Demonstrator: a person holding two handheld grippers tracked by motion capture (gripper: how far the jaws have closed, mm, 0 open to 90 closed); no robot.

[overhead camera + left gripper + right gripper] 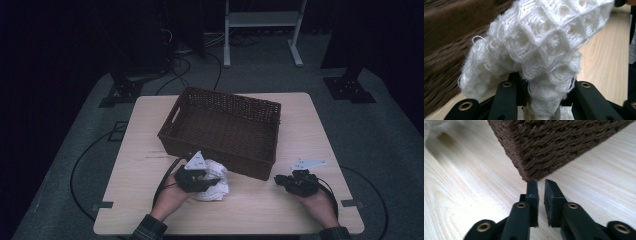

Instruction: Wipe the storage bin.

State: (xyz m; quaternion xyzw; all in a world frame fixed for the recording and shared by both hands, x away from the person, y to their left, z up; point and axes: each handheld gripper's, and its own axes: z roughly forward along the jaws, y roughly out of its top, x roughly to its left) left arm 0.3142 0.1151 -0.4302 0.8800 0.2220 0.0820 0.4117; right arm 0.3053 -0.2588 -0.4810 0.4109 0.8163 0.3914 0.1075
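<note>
A white knitted cloth (216, 184) lies bunched on the wooden table (310, 130), just in front of the brown wicker basket (220, 149). My left gripper (212, 181) is shut on the cloth; in the left gripper view the white knit (536, 45) bulges up from between the black jaws of the left gripper (544, 100). My right gripper (279, 179) rests low at the table's front right, pointing left toward the basket's near corner. In the right gripper view the right gripper (541, 185) has its jaws drawn together to a thin slit, with nothing between them, facing the basket corner (549, 145).
The basket stands slightly askew in the middle of the table, its inside dark. Black cables trail from both grippers over the front edge. Bare wood (140, 150) lies left of the basket and between the two hands. Stand feet and cables sit on the floor beyond.
</note>
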